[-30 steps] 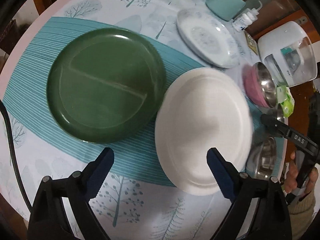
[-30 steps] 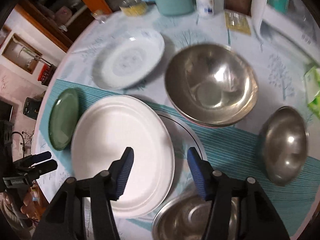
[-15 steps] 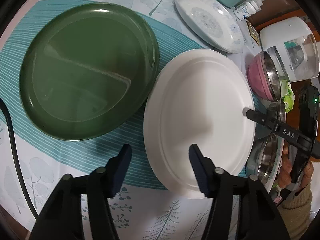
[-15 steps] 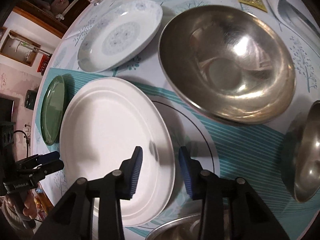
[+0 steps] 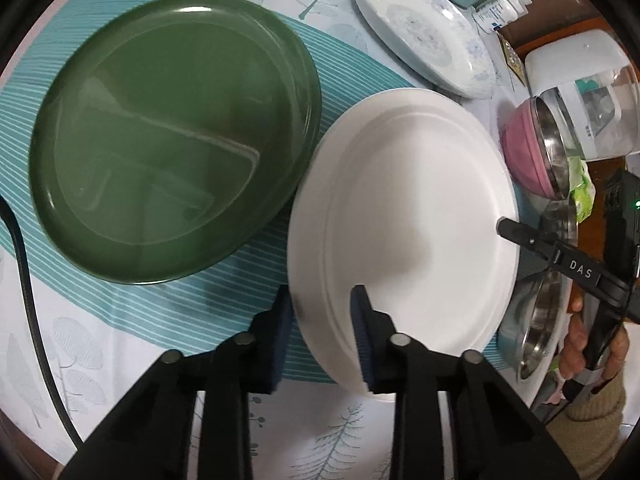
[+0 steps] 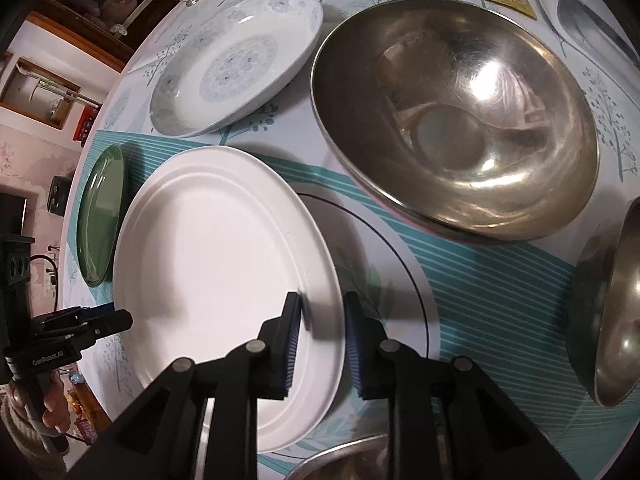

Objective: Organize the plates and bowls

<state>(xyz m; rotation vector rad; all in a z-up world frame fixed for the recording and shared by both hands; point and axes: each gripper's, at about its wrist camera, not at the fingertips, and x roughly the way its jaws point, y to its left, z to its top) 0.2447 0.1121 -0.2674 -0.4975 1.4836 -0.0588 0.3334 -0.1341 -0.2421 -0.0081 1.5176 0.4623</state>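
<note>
A white plate (image 5: pixel 400 232) lies flat on the tablecloth, with a green divided plate (image 5: pixel 168 152) to its left. My left gripper (image 5: pixel 322 300) straddles the white plate's near-left rim. Its jaws are closing, with the rim between them and the pads not clearly pressing. In the right wrist view my right gripper (image 6: pixel 322 308) straddles the opposite rim of the white plate (image 6: pixel 224 280) the same way, its jaws closing too. Each gripper shows in the other's view, the right gripper (image 5: pixel 508 232) and the left gripper (image 6: pixel 116 320), both at the plate's edge.
A patterned white plate (image 6: pixel 236 60) sits behind, and a large steel bowl (image 6: pixel 456 120) on a pink one to the right. More steel bowls stand at the right edge (image 6: pixel 612 320) and near bottom (image 6: pixel 344 460). A white appliance (image 5: pixel 580 92) and a bottle (image 5: pixel 500 8) crowd the far side.
Both grippers have come down onto the white plate from opposite sides, and their jaws have narrowed from wide apart to a small gap around its rim.
</note>
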